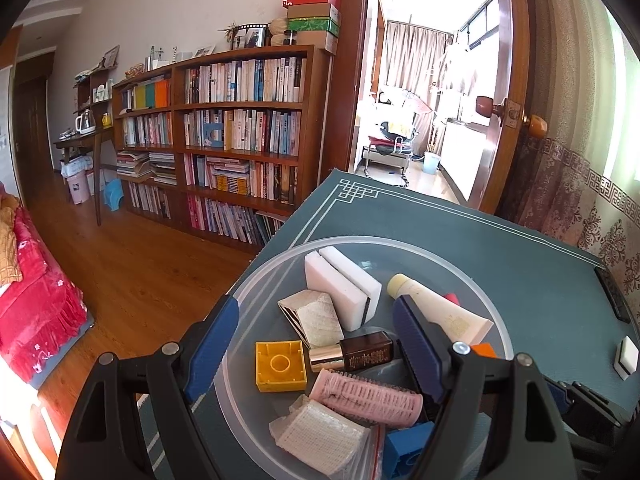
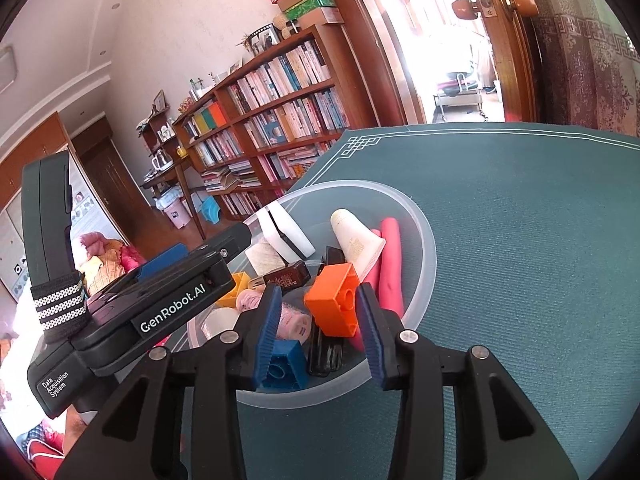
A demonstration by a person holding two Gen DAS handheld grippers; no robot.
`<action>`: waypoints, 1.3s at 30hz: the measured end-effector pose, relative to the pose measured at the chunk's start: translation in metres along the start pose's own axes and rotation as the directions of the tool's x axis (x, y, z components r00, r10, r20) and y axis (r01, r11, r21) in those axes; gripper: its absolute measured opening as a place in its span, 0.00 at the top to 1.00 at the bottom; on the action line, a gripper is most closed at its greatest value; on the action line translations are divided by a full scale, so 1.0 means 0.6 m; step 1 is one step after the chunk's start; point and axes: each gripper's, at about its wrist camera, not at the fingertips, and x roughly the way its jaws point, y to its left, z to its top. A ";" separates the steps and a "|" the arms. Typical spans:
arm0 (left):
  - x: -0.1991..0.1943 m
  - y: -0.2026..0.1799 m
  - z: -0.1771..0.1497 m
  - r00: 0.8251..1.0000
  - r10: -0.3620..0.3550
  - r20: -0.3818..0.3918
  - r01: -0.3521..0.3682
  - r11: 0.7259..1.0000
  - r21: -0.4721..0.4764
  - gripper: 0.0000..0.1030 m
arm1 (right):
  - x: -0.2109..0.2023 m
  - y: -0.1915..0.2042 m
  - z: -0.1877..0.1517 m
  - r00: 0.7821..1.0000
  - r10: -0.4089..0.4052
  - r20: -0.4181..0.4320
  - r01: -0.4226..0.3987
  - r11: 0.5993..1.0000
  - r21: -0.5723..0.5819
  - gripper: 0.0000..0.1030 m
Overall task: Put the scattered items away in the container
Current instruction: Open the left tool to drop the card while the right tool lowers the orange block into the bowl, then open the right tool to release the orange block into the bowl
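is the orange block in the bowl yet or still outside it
In. The orange block sits on the pile inside the clear bowl, between the open right gripper's fingers; whether a finger touches it, cannot tell.

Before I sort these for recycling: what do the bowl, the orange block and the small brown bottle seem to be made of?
The bowl looks like frosted translucent plastic: the green mat shows dimly through its wall. The orange block looks like hard moulded plastic, evenly coloured, with a round socket like a toy brick. The small brown bottle seems glossy dark glass or plastic, I cannot tell which, with a shiny metallic gold cap.
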 end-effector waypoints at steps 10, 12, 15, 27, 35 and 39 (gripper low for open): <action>0.001 -0.010 -0.004 1.000 -0.008 -0.006 0.008 1.000 0.019 0.19 | -0.003 -0.005 -0.003 1.000 0.000 -0.012 0.001 1.000 0.016 0.59; 0.001 -0.013 -0.005 1.000 -0.008 -0.008 0.008 1.000 0.027 0.19 | -0.006 -0.003 -0.003 1.000 -0.006 -0.005 0.006 1.000 0.012 0.59; 0.001 -0.015 -0.005 1.000 -0.009 -0.011 0.009 0.999 0.030 0.19 | -0.011 -0.002 -0.003 1.000 -0.004 0.000 0.004 1.000 0.005 0.59; 0.000 -0.006 -0.003 1.000 -0.003 -0.007 0.003 1.000 0.003 0.19 | -0.001 0.006 -0.011 0.995 0.094 -0.046 -0.095 0.995 -0.011 0.59; -0.001 -0.007 -0.003 1.000 -0.006 -0.007 0.006 1.000 0.005 0.19 | -0.022 -0.004 -0.016 0.999 0.039 -0.032 -0.040 0.999 -0.008 0.59; -0.003 -0.006 -0.002 1.000 -0.009 -0.005 0.009 1.000 0.000 0.19 | -0.035 -0.017 -0.021 1.000 -0.001 -0.023 0.001 1.000 0.010 0.59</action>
